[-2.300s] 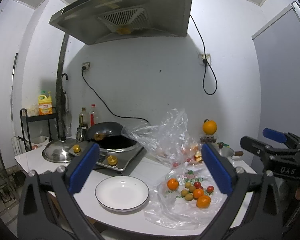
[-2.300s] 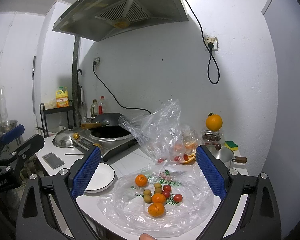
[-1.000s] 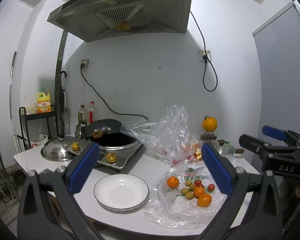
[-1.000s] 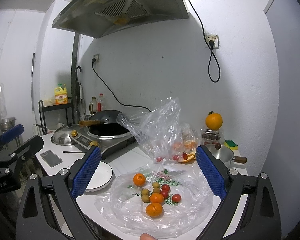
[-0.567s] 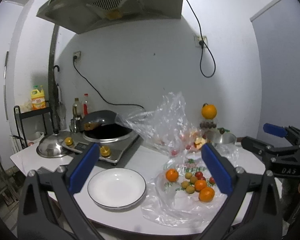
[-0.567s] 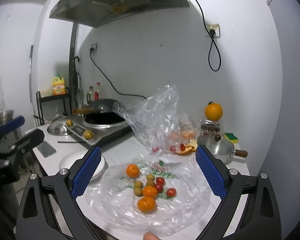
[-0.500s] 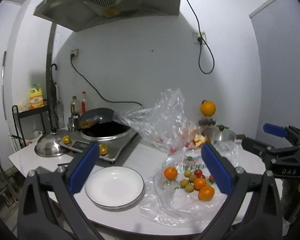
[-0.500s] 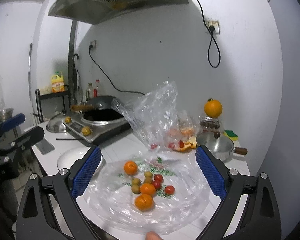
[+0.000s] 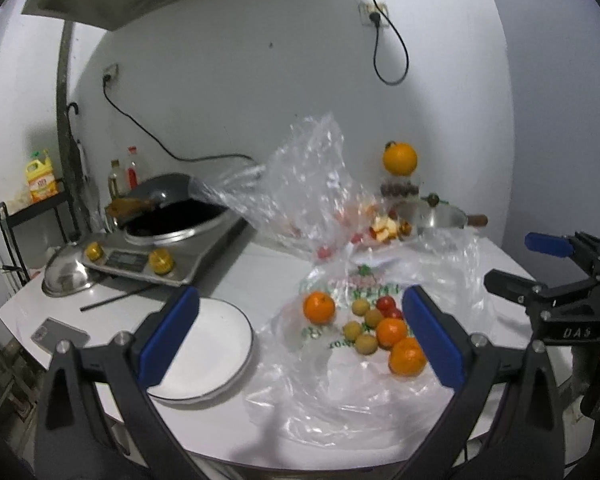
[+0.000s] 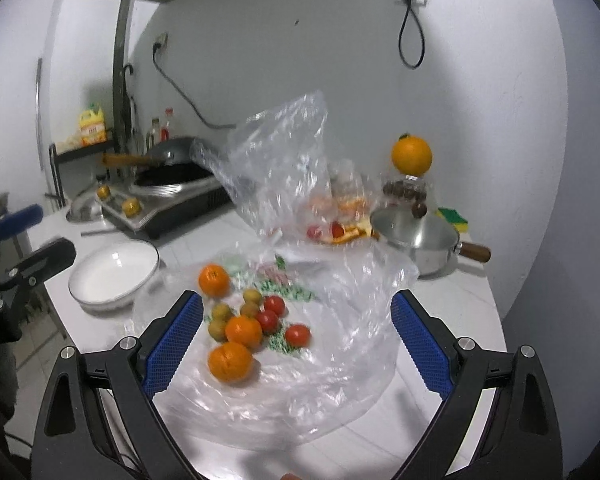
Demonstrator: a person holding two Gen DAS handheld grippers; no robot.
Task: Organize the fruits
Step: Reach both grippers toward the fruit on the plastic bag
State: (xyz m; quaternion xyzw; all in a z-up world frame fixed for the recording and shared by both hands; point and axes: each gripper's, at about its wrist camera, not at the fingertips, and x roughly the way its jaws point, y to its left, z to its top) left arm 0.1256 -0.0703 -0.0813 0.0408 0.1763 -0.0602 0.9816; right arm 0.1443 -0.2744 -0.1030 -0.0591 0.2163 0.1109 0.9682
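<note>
A flat clear plastic bag (image 9: 352, 380) (image 10: 300, 368) lies on the white counter with loose fruit on it: three tangerines (image 9: 319, 307) (image 10: 231, 361), small yellow-green fruits (image 9: 353, 330) (image 10: 221, 312) and cherry tomatoes (image 9: 386, 303) (image 10: 298, 335). An empty white plate (image 9: 204, 354) (image 10: 114, 272) sits left of the bag. My left gripper (image 9: 300, 340) is open above the plate and fruit, holding nothing. My right gripper (image 10: 296, 340) is open above the fruit pile, also empty. Each gripper shows at the edge of the other's view.
A second, puffed-up clear bag (image 9: 300, 192) (image 10: 284, 168) with fruit stands behind. An induction cooker with a wok (image 9: 172, 220), a steel lid (image 9: 66, 276), a phone (image 9: 60, 334), a steel pot (image 10: 414, 240) and an orange on a jar (image 10: 412, 156) ring the counter.
Both grippers have moved forward and tilted down toward the counter; the fruit pile and plate now look larger and closer. Both stayed open and nothing was picked up.
</note>
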